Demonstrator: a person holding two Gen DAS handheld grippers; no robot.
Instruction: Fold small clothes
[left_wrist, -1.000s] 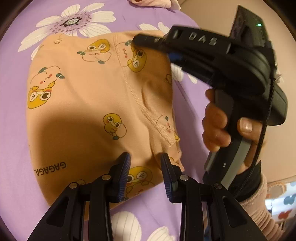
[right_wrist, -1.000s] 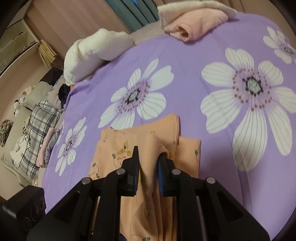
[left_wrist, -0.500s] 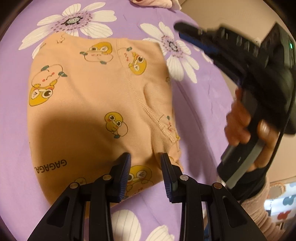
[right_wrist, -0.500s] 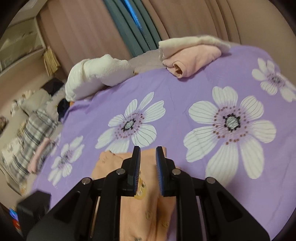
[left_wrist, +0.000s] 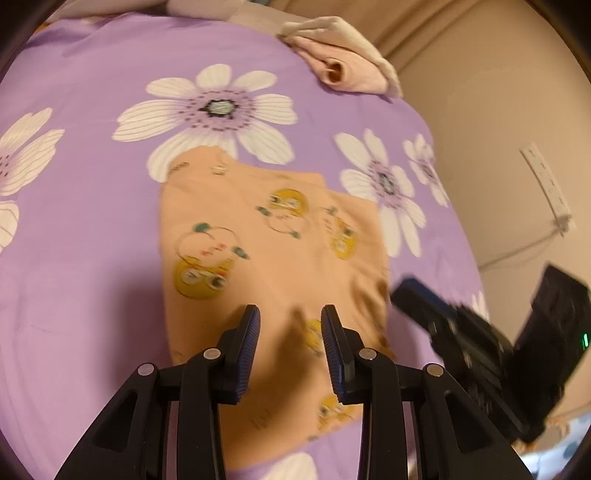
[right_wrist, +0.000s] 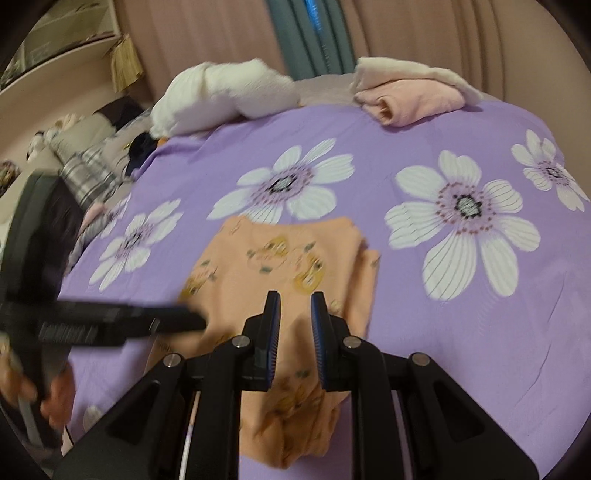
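Covering the bed is a purple flowered sheet (left_wrist: 92, 229), and the folded peach kids' garment (left_wrist: 273, 258) with yellow cartoon prints lies flat on it, right under both grippers. Left gripper (left_wrist: 290, 349) has its fingers spread apart, holding nothing. Right gripper (right_wrist: 294, 338) fingers sit narrowly parted above the cloth, also empty.

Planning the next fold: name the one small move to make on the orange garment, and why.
Probably lower the left gripper onto the near edge of the orange garment and pinch it. Both grippers, the right gripper included, are open and empty, and the garment lies loose on the purple sheet.
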